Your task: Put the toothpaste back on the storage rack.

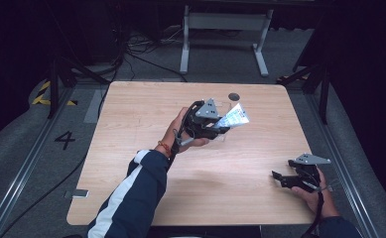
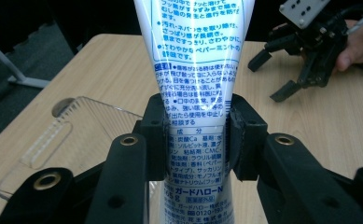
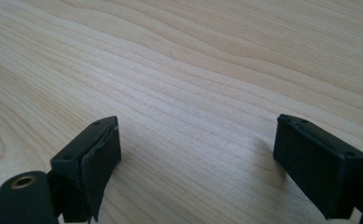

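A white toothpaste tube (image 2: 195, 70) with blue Japanese print is clamped between the pads of my left gripper (image 2: 197, 140). In the high view the left gripper (image 1: 219, 125) holds the tube (image 1: 234, 118) lifted over the middle of the wooden table (image 1: 146, 139), the tube pointing right. A clear plastic tray (image 2: 72, 128) lies on the table below and left of the tube. My right gripper (image 1: 280, 178) rests near the table's right front edge, its jaws wide apart over bare wood (image 3: 202, 93) with nothing between them (image 3: 198, 154).
A round hole (image 1: 233, 96) sits in the tabletop behind the tube. A white table frame (image 1: 225, 29) and cables stand on the grey floor beyond. Metal rails run along both sides. In the left gripper view, the right gripper (image 2: 282, 74) shows at the far right.
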`<action>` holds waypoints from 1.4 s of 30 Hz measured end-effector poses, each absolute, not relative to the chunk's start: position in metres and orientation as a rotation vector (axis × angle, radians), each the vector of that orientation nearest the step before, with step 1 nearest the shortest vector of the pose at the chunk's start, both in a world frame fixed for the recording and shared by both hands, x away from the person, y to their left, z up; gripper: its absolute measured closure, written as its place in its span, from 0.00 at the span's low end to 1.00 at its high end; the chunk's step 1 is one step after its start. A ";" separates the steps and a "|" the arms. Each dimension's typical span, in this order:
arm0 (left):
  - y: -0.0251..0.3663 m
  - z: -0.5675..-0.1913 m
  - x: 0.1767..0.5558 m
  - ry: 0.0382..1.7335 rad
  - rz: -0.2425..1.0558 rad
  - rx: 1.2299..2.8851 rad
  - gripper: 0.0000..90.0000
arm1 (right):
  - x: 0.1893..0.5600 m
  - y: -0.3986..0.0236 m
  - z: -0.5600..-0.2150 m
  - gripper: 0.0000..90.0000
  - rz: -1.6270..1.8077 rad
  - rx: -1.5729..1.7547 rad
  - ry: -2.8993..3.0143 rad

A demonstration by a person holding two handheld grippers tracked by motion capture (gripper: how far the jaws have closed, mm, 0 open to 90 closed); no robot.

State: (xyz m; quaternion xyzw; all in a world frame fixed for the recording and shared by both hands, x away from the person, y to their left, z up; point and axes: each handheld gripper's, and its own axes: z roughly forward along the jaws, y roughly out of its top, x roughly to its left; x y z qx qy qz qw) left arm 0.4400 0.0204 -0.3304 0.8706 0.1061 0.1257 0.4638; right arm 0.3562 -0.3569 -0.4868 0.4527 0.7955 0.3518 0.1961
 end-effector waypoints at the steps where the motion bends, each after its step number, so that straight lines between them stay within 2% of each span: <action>1: 0.021 -0.329 0.443 0.255 0.316 2.138 0.72 | 0.356 -0.357 -0.487 0.17 0.986 1.269 2.228; 10: 0.019 -0.326 0.464 0.310 0.316 2.084 0.72 | 0.356 -0.357 -0.487 0.17 0.985 1.266 2.230; 20: 0.016 -0.332 0.485 0.348 0.381 2.037 0.72 | 0.356 -0.357 -0.487 0.17 0.986 1.266 2.230; 31: 0.021 -0.348 0.509 0.405 0.399 1.979 0.72 | 0.356 -0.357 -0.487 0.17 0.985 1.262 2.231; 42: 0.023 -0.373 0.525 0.462 0.363 1.935 0.72 | 0.356 -0.357 -0.487 0.17 0.985 1.262 2.230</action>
